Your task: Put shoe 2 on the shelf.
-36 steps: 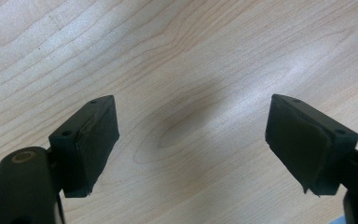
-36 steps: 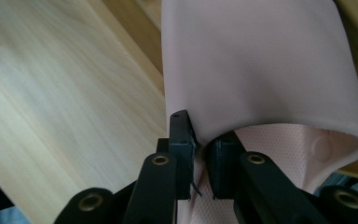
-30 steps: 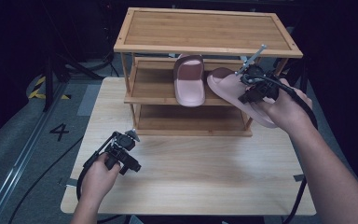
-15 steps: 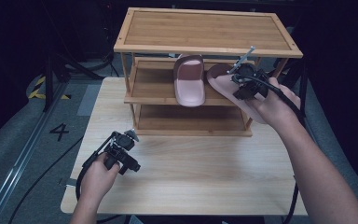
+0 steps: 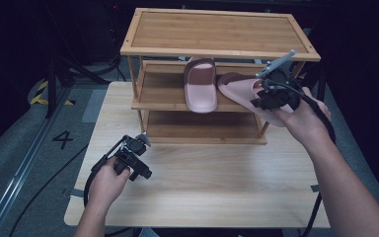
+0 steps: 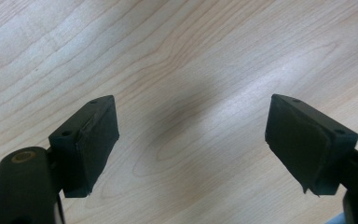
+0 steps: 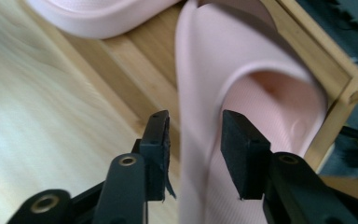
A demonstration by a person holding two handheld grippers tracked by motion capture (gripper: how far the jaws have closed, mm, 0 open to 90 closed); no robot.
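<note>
Two pink slippers lie side by side on the middle shelf of a wooden rack [image 5: 158,101]. The left slipper [image 5: 201,86] lies fully on the shelf. The right slipper [image 5: 234,85] sticks out past the shelf's front right. My right gripper [image 5: 264,96] is at its heel end. In the right gripper view the slipper's side wall [image 7: 242,56] runs between the jaws of that gripper [image 7: 193,154], which have just been opening, and the pads stand off it. My left gripper [image 5: 143,158] hovers open over the table, nothing between its jaws [image 6: 191,144].
The rack's top board [image 5: 217,32] overhangs the slippers and its bottom shelf [image 5: 202,131] is bare. The rack's right post [image 7: 340,93] stands close beside the slipper. The pale wooden table [image 5: 217,187] stretches in front of the rack. Cables trail off both grippers.
The right hand carried the slipper left, in beside the first one, then drew back slightly. Its jaws have spread. The left hand has kept still.
</note>
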